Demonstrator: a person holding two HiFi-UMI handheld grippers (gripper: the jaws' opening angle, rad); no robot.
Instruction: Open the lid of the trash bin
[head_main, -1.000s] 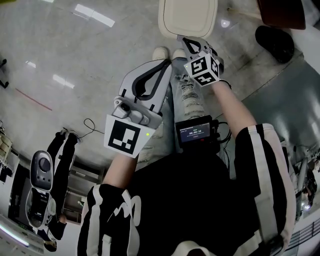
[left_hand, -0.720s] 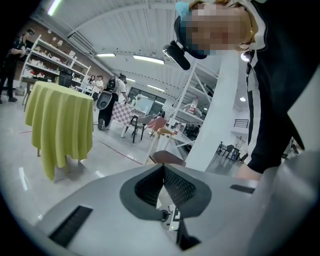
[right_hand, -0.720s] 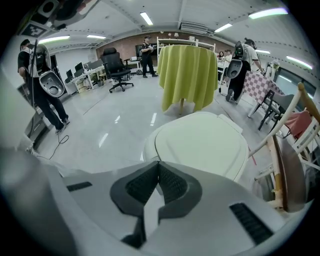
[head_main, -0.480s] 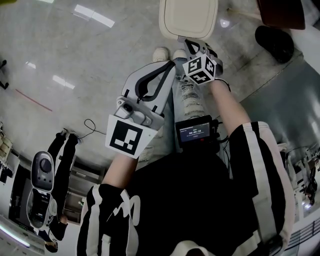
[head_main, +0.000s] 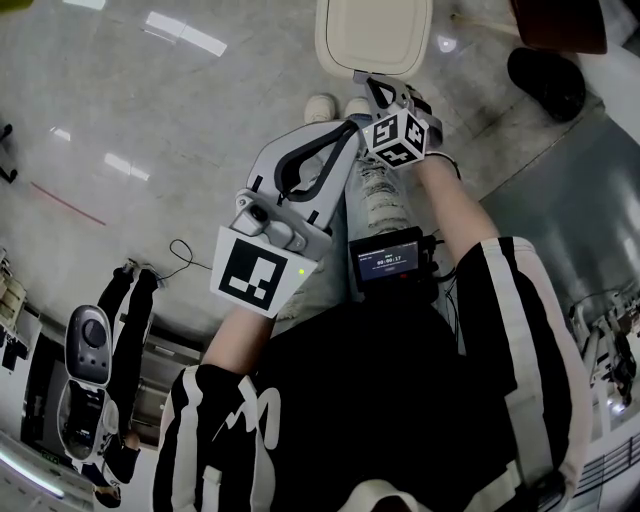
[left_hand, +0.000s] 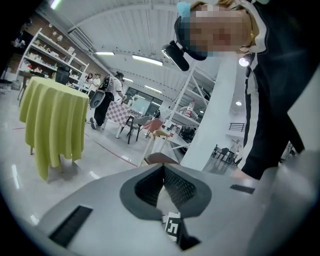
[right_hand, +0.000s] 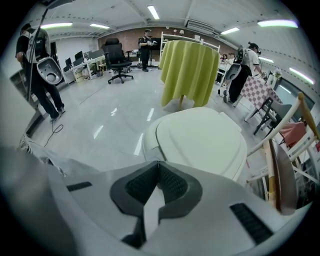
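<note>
Currently right gripper (right_hand: 159, 163), jaws together and empty, points at cream rounded plastic trash bin (right_hand: 200, 140), lid down; left gripper (left_hand: 162, 166) jaws also together, empty.

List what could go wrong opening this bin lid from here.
The right gripper has its fingers shut and empty near the closed cream plastic bin lid; shut tips may slip off its smooth rounded edge. The left gripper, also shut, sits close beside it; the two may knock as the lid lifts.

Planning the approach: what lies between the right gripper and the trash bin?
Nothing; the right gripper view shows the right gripper facing the trash bin with the stretch bare.
</note>
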